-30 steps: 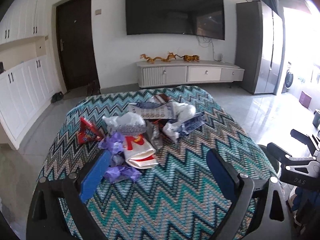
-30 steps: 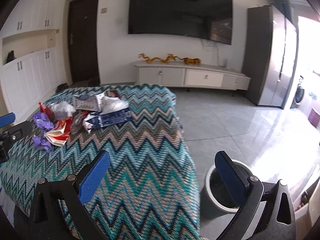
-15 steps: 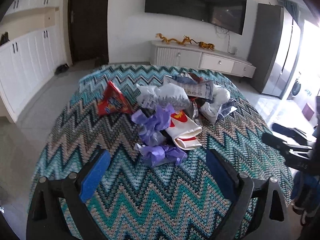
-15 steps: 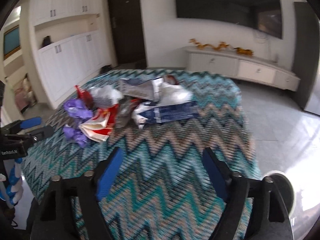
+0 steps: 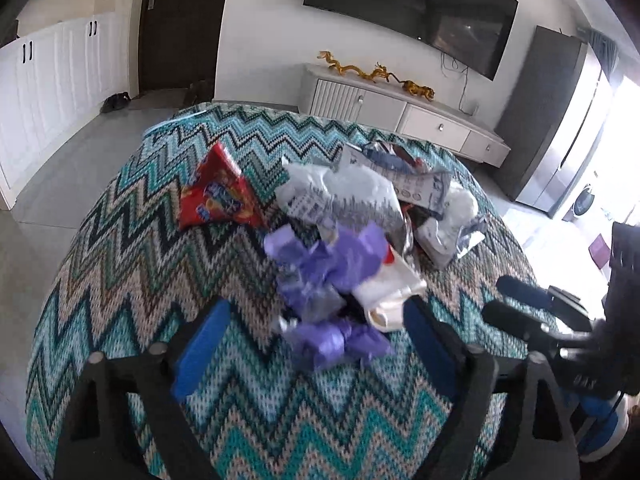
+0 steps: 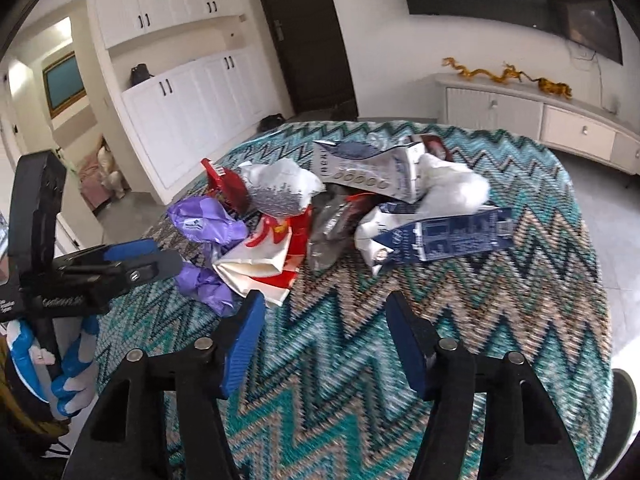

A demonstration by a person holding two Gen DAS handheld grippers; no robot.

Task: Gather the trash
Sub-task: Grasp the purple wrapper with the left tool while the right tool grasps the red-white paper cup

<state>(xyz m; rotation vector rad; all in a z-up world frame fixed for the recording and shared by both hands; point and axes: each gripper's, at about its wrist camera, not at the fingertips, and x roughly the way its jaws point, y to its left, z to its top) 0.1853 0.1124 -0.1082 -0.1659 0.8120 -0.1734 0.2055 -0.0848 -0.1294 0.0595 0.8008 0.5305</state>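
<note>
A pile of trash lies on the zigzag-cloth table (image 5: 120, 260): a red snack bag (image 5: 218, 196), a crumpled white bag (image 5: 344, 192), purple wrappers (image 5: 328, 264), a red-and-white pouch (image 5: 392, 292) and a blue-and-white carton (image 6: 452, 236). My left gripper (image 5: 316, 332) hangs over the pile's near edge, its jaws closing. One purple wrapper (image 5: 336, 340) lies between its blue pads, and neither pad touches it. My right gripper (image 6: 326, 320) is over bare cloth in front of the pile, jaws closing with nothing between them. Each gripper shows in the other's view: right gripper (image 5: 508, 304), left gripper (image 6: 170, 254).
A bin's dark rim (image 6: 624, 408) shows on the floor at the table's right corner. A low TV cabinet (image 5: 400, 112) stands against the far wall and white cupboards (image 6: 192, 108) line the left wall. A gloved hand (image 6: 24, 360) holds the left gripper.
Both grippers have moved in toward the pile and tipped lower. The right view has swung left, from the floor bin to the trash. Both pairs of jaws are narrower.
</note>
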